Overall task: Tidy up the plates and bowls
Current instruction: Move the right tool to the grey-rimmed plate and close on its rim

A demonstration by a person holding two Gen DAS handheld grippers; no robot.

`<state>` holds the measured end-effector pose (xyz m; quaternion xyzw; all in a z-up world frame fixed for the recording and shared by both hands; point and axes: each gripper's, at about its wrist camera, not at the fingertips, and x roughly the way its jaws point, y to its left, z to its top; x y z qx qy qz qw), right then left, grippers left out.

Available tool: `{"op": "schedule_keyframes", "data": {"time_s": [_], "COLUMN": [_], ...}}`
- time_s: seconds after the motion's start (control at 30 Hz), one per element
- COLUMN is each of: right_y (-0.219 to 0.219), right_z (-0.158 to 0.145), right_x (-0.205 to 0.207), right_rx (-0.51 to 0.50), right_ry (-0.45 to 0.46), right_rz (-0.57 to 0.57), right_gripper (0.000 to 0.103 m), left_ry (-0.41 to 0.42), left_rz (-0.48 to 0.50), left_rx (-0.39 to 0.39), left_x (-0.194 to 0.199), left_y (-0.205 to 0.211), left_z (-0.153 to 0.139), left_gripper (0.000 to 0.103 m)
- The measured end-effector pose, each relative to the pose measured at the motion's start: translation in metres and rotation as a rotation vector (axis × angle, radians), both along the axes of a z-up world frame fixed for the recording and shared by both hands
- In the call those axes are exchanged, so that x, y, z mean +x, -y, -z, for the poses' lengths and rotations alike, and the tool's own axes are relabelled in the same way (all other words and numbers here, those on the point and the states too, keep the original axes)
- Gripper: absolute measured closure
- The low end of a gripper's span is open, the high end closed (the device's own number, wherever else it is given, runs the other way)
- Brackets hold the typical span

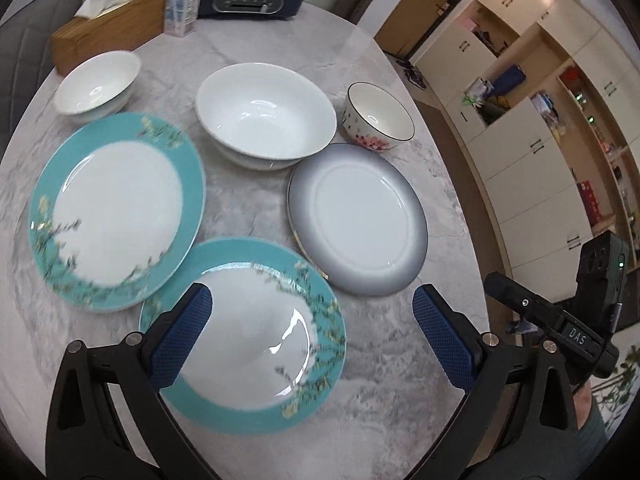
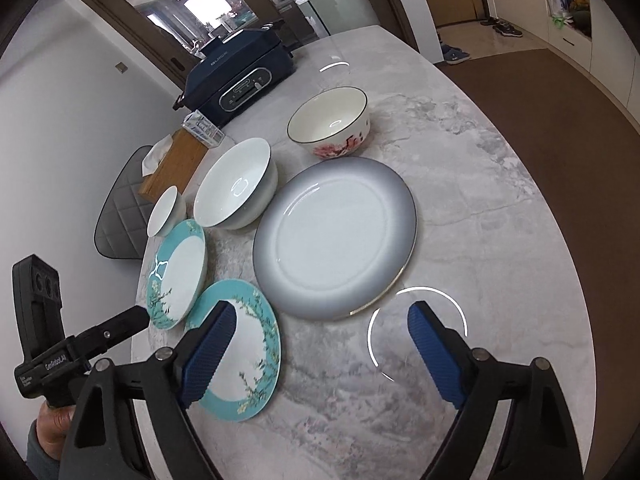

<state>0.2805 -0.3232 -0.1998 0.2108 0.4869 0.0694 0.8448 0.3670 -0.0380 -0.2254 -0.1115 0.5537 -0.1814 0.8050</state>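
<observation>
Both claws, left [image 1: 312, 336] and right [image 2: 320, 350], are held wide open and empty above the bench [image 1: 400, 380]. If the near teal plate [image 1: 248, 336] is pinched at its thin rim, it could be tipped against the overlapping teal plate [image 1: 116, 212] or the grey plate [image 1: 356, 218] and chipped.

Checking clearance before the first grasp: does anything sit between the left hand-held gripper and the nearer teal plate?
Nothing visible does. The left hand-held gripper hangs open directly over the nearer teal plate, with only bare marble table beside it.
</observation>
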Motion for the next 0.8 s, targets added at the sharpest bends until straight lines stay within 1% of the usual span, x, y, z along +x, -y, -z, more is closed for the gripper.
{"op": "schedule_keyframes", "data": {"time_s": [0.07,0.1,0.17,0.2,0.27,0.3,0.33,0.43,0.53,0.57,0.6,0.73,0.77,0.8], "right_y": [0.017,0.024,0.034,0.038,0.045,0.047,0.049,0.055,0.061,0.063,0.065,0.071,0.073,0.075], "right_z": [0.015,0.022,0.035,0.042,0.055,0.060,0.065,0.075,0.083,0.086,0.089,0.091,0.092,0.093], "right_x": [0.025,0.036,0.055,0.063,0.080,0.086,0.091,0.099,0.102,0.103,0.104,0.100,0.100,0.100], "right_rx": [0.033,0.051,0.081,0.088,0.098,0.103,0.112,0.140,0.155,0.158,0.164,0.176,0.177,0.176], "right_ry": [-0.012,-0.020,-0.025,-0.025,-0.033,-0.040,-0.047,-0.052,-0.059,-0.061,-0.064,-0.048,-0.051,-0.055], "right_rz": [-0.020,-0.029,-0.060,-0.079,-0.119,-0.131,-0.141,-0.156,-0.168,-0.170,-0.174,-0.188,-0.188,-0.185], "right_gripper": [0.018,0.021,0.023,0.026,0.030,0.032,0.033,0.033,0.033,0.033,0.033,0.033,0.033,0.033], "left_ry": [0.002,0.002,-0.012,-0.025,-0.070,-0.100,-0.126,-0.177,-0.199,-0.201,-0.198,-0.197,-0.195,-0.197], "left_rz": [0.053,0.070,0.107,0.116,0.139,0.140,0.141,0.138,0.144,0.145,0.147,0.135,0.138,0.143], "left_rx": [0.038,0.044,0.041,0.047,0.024,0.020,0.014,-0.015,-0.037,-0.037,-0.042,-0.072,-0.079,-0.088], "left_x": [0.029,0.040,0.061,0.070,0.086,0.093,0.098,0.104,0.112,0.116,0.109,0.115,0.116,0.117], "left_y": [0.016,0.022,0.030,0.032,0.036,0.036,0.037,0.034,0.037,0.038,0.037,0.033,0.035,0.036], "left_z": [0.011,0.017,0.030,0.039,0.055,0.063,0.070,0.086,0.096,0.097,0.094,0.092,0.093,0.092], "left_gripper": [0.002,0.002,0.003,0.007,0.016,0.024,0.029,0.029,0.029,0.029,0.029,0.030,0.031,0.036]}}
